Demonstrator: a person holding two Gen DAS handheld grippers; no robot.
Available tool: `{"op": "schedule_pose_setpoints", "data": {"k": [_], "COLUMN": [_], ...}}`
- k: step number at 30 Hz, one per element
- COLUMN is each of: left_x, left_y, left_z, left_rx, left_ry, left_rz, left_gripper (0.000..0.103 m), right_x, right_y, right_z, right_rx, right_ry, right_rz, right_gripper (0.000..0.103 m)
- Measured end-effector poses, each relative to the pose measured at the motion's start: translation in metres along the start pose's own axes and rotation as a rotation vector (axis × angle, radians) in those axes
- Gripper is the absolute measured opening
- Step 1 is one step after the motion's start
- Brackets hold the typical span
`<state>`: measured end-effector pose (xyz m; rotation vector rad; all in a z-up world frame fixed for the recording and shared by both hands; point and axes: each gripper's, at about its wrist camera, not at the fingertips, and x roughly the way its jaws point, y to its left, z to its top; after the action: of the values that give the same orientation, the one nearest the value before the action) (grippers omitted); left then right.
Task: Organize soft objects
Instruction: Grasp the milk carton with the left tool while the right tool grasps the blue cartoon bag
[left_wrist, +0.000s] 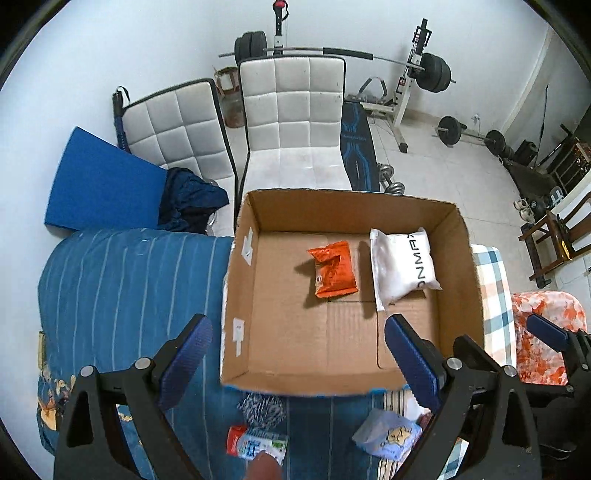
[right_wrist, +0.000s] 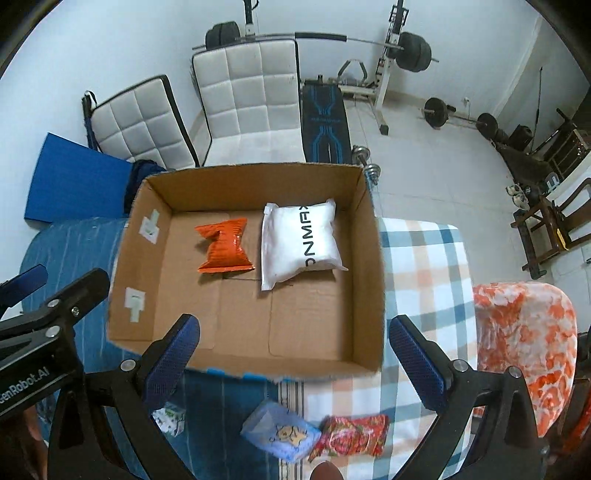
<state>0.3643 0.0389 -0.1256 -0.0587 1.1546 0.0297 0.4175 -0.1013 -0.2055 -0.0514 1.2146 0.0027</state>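
1. An open brown cardboard box (left_wrist: 343, 354) is seen in the middle of both frames, set on a blue striped bedspread (left_wrist: 122, 280).
2. Inside it, toward the far wall, a crinkly orange snack packet (left_wrist: 334, 267) is laid just beside a white plastic pouch with black lettering (left_wrist: 402, 264), the pouch on the right.
3. The left gripper (left_wrist: 295, 363) is held wide open over the box's near edge, nothing gripped.
4. The right gripper (right_wrist: 293, 354) is spread just as wide, nothing gripped either.
5. Outside the box, at the bottom of the right wrist frame, a pale blue soft pack with a cartoon print (right_wrist: 280, 437) is found touching a red floral packet (right_wrist: 352, 435).
6. A small red, white and green carton (left_wrist: 256, 445) is seen at the bottom of the left wrist frame.
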Motion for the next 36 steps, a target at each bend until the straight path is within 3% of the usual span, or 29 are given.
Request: {"op": "schedule_pose_setpoints", "data": {"k": [11,17,25,30,36], "left_x": [-0.054,-0.054,0.033,0.095,0.14], "left_y": [0.0,0.017,0.06,0.078,0.111], "left_z": [-0.037,-0.074,-0.153,-0.193,-0.222], "left_rx": [-0.027,-0.06,-0.145,-0.185,-0.56], "left_ry": [-0.046,-0.003,0.254,0.423,0.543], "left_rz": [-0.019,-0.015,0.037,0.039,-0.144], "left_gripper": [0.096,0.096,0.096,0.096,0.096], "right_x": [-0.061,-0.026,0.078,0.117,0.138], "right_y": [-0.005,-0.009,0.018,0.023,0.013], "right_z": [-0.041,-0.091,-0.15,-0.161,-0.162], "right_rx": [0.007,-0.015,-0.244,-0.268,-0.143], "right_ry": [-0.033,0.111,0.323,0.378,0.39], "right_rz": [0.028,0.075,0.044,0.004,0.009], "right_gripper": [0.103,0.103,0.103,0.103,0.103]}}
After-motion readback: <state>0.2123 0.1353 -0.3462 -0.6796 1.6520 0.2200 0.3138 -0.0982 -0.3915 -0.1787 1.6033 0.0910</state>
